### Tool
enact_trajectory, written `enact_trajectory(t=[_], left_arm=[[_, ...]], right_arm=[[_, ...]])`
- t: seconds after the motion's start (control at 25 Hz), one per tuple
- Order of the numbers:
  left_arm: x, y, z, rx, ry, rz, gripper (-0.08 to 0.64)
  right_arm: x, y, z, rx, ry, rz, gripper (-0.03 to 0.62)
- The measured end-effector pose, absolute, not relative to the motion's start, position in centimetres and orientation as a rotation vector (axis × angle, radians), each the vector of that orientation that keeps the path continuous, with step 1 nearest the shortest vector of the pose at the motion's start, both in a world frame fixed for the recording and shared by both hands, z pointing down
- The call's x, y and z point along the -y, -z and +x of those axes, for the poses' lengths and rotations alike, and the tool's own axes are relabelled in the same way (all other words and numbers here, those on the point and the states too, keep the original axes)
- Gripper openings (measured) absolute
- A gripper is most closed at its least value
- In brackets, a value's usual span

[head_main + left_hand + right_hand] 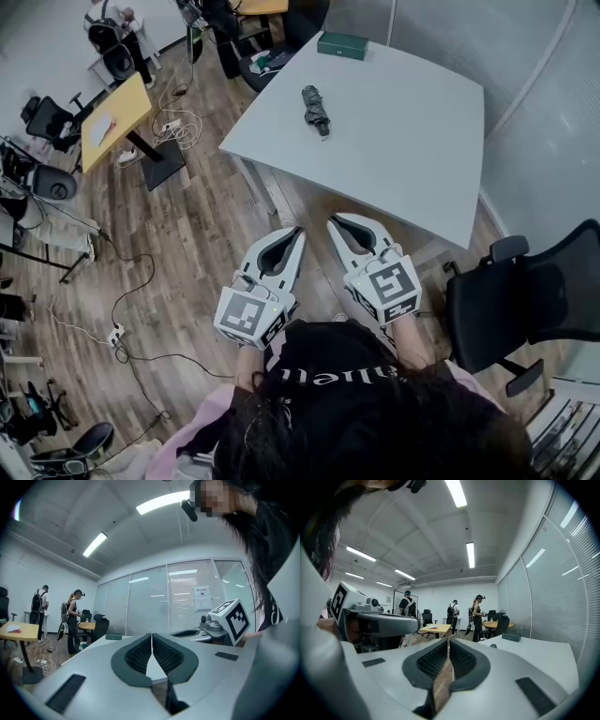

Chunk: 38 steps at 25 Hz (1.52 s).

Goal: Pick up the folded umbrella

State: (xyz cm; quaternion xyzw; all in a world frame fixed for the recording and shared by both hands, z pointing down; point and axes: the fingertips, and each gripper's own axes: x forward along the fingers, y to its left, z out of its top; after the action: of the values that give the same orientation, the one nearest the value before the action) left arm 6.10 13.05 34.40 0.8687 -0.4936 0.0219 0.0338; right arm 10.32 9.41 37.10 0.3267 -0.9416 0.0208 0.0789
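Observation:
The folded black umbrella (pixel 316 110) lies on the far half of the white table (pixel 412 141); in the right gripper view it is a small dark shape (pixel 491 646) on the tabletop. Both grippers hang side by side over the wood floor, short of the table's near edge and well away from the umbrella. My left gripper (pixel 298 232) (pixel 151 635) has its jaws together with nothing in them. My right gripper (pixel 333 221) (pixel 448 642) is likewise shut and empty. Each gripper view shows the other gripper beside it.
A green box (pixel 342 45) (pixel 512 637) sits at the table's far edge. A black office chair (pixel 525 300) stands at the right by the table corner. A yellow table (pixel 117 117), cables (pixel 131 291) and more chairs fill the left. Several people stand far off.

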Motion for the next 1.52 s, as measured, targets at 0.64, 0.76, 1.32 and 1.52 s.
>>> enact_trajectory(t=[0.64,0.76,1.32,1.52], left_arm=[[-11.8,-35.9,8.0,1.593,-0.143,2.589,0.025],[-11.3,-36.0,7.3,1.605,-0.155,2.58,0.025],[-2.6,-37.5,-0.3,1.497,-0.15,2.617,0.025],[1.4,-37.0,-5.0,1.43,-0.148,2.639,0.026]], right_arm=[[-7.6,-39.0,12.1,2.85,-0.139,0.881,0.028],[-6.9,-39.0,11.5,2.86,-0.161,0.878,0.028],[1.5,-40.9,4.8,2.782,-0.203,0.965,0.028],[5.1,-40.8,-0.2,2.756,-0.247,1.003,0.028]])
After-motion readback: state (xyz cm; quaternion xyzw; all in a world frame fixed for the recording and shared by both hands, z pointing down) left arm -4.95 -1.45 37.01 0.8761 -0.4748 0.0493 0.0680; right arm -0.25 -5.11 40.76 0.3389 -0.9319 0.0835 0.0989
